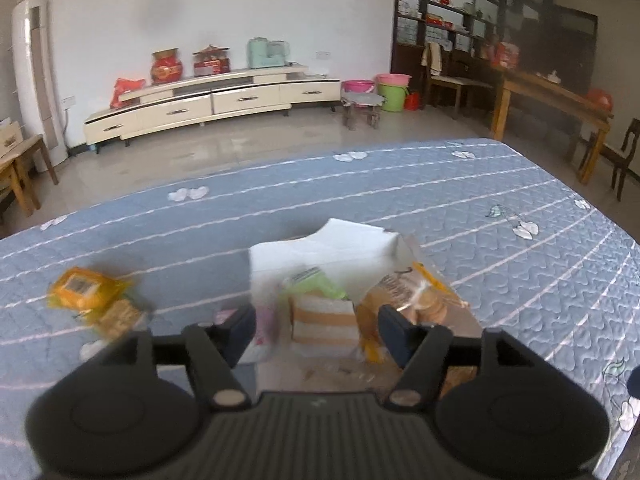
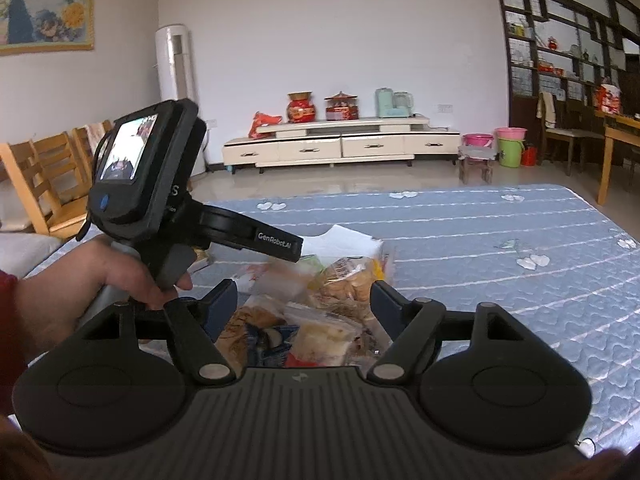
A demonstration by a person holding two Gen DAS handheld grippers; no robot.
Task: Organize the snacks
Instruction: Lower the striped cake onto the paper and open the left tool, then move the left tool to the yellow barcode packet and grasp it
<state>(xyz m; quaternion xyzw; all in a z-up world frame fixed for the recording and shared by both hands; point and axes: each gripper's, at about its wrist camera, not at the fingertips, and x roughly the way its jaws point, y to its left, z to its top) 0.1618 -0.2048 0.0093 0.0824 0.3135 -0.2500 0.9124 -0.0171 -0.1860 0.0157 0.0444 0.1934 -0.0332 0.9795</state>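
Both hand-held grippers spread, empty: left (image 1: 316,330), right (image 2: 300,308). Snacks piled in white box (image 1: 320,248) mid-bed (image 1: 480,200); orange pack (image 1: 86,292) loose at left. Risk: slippery wrappers slip w/ off-centre pinch, imo.

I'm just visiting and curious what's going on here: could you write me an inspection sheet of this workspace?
Surface: blue quilted cover, white stripes.
Job's things: snack packets piled in a white box; yellow packet apart on the cover.
Clutter: nothing seen.
Grippers: left gripper and right gripper hover over the pile, jaws open, nothing clamped; hand holds the left one.
Cables: nothing seen.
Surroundings: cream TV cabinet, buckets, wooden chairs.
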